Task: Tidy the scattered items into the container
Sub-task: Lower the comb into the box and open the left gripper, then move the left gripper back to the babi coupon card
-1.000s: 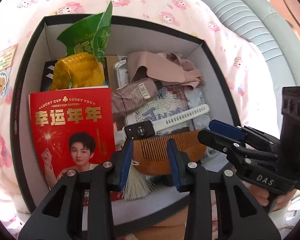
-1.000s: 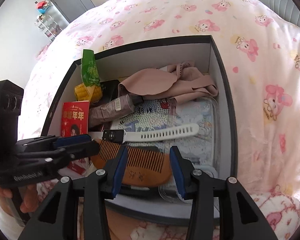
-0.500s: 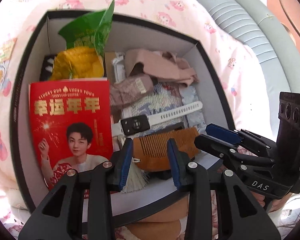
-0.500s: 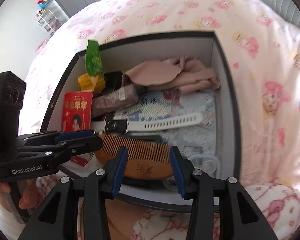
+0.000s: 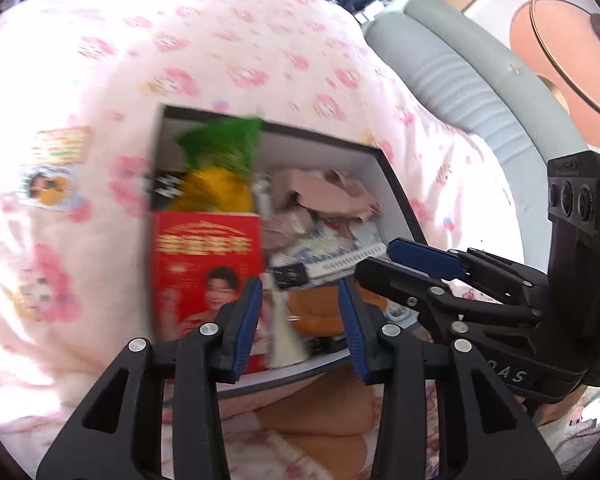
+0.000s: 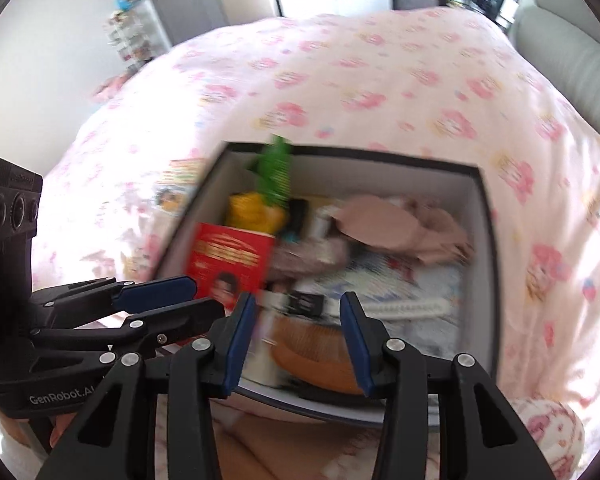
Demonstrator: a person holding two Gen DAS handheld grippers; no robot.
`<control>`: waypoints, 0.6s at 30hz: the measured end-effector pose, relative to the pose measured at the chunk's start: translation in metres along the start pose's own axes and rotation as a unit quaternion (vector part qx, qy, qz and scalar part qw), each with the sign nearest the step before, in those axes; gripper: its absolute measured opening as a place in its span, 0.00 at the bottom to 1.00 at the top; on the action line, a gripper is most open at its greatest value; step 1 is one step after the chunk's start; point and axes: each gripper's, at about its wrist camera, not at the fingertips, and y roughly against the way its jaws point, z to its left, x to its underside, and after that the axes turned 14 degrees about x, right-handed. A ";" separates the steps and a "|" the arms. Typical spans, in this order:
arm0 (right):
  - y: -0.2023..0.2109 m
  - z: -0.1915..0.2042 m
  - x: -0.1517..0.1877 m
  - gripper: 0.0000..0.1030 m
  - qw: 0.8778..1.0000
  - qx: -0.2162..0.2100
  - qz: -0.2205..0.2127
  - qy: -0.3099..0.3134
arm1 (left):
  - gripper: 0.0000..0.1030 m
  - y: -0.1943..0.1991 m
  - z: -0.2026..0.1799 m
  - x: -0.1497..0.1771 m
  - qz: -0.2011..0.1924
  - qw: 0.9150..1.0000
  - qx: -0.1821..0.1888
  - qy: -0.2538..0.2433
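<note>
Left gripper [image 5: 300,320]: jaws opening, nothing between pads, poised above near rim of box [image 5: 396,184], so free for next pick. Right gripper [image 6: 298,328]: partly open, empty, beside left one.

Box on pink patterned bedcover [image 6: 380,80], black rim, pale inside; low open top makes dropping easy.

Inside, nearest: wooden comb [image 6: 312,344] flat on top. Then watch with white strap [image 6: 404,308], red booklet [image 5: 208,256] against left wall. Farther: beige fabric [image 6: 396,224], yellow-green snack bag [image 5: 220,168] propped at back corner.

Sticker sheet [image 5: 56,168] outside box on bedcover: likely last stray item.
</note>
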 end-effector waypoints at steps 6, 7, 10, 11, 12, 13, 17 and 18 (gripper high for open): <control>0.002 0.068 -0.037 0.39 0.995 -0.088 -0.008 0.040 | 0.43 0.079 0.056 -0.021 -0.056 0.997 -0.001 0.059; -0.004 0.081 -0.047 0.39 0.993 -0.109 -0.002 0.042 | 0.45 0.088 0.069 -0.023 -0.067 0.995 -0.006 0.072; -0.037 0.115 -0.078 0.39 0.983 -0.167 0.061 0.033 | 0.45 0.106 0.124 -0.036 -0.088 0.989 -0.015 0.117; -0.052 0.125 -0.088 0.39 0.978 -0.185 0.088 0.026 | 0.45 0.109 0.146 -0.042 -0.093 0.986 -0.015 0.137; -0.064 0.135 -0.097 0.39 0.975 -0.195 0.106 0.021 | 0.45 0.108 0.166 -0.047 -0.094 0.984 -0.017 0.152; -0.076 0.145 -0.105 0.39 0.974 -0.191 0.116 0.019 | 0.45 0.107 0.186 -0.051 -0.094 0.981 -0.027 0.167; -0.121 0.171 -0.123 0.39 0.983 -0.131 0.131 0.003 | 0.45 0.088 0.256 -0.058 -0.077 0.972 -0.077 0.209; -0.134 0.173 -0.126 0.39 0.982 -0.125 0.143 -0.006 | 0.45 0.082 0.271 -0.058 -0.073 0.970 -0.074 0.220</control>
